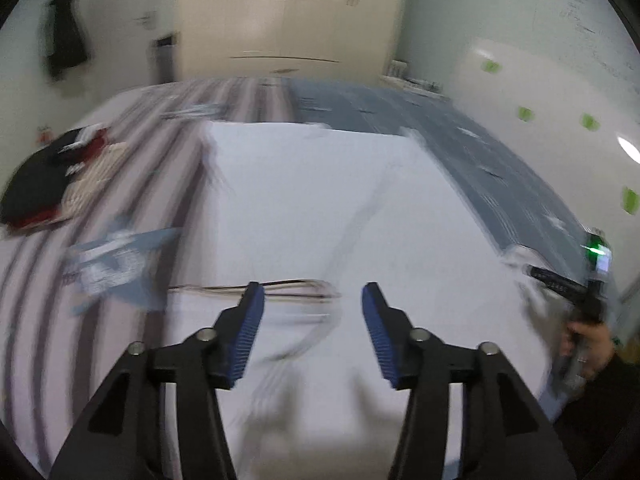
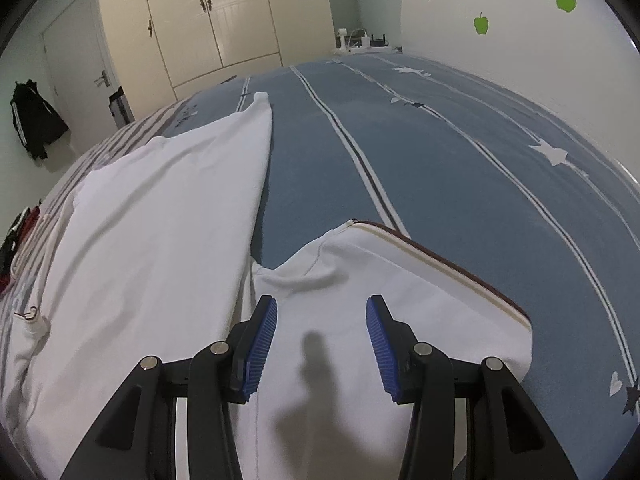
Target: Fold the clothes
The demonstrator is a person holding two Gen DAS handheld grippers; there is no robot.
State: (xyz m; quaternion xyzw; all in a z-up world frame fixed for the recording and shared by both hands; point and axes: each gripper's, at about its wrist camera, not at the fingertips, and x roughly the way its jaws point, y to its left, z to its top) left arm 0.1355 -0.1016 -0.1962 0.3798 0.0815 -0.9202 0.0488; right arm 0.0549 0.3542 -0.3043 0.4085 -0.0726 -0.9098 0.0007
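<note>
My left claw (image 1: 312, 296) has its two blue fingers (image 1: 250, 332) wide apart, and there is nothing between them. Just under it and in front of it lies the white top (image 1: 320, 208), spread out flat on the bed (image 1: 500, 168). This picture is very blurry, so I cannot tell the small parts of the top. Far off to the left of this claw is a pile of dark and red clothes (image 1: 44, 184) on the stripy part of the bed. Way over to the right of it I can see a hand (image 1: 586, 346) holding my other claw.

My right claw (image 2: 322, 308) is spread wide too, and it holds nothing. It hangs right above the white top (image 2: 152, 240). Just ahead of it and to its right is a folded part with a zipper edge (image 2: 440, 260). Ahead and to the left, a long white sleeve (image 2: 256, 128) stretches away over the blue bed cover (image 2: 460, 152). Far past the claw stands a cream wardrobe (image 2: 208, 20), and a black jacket (image 2: 36, 124) hangs on the wall far to the left.
</note>
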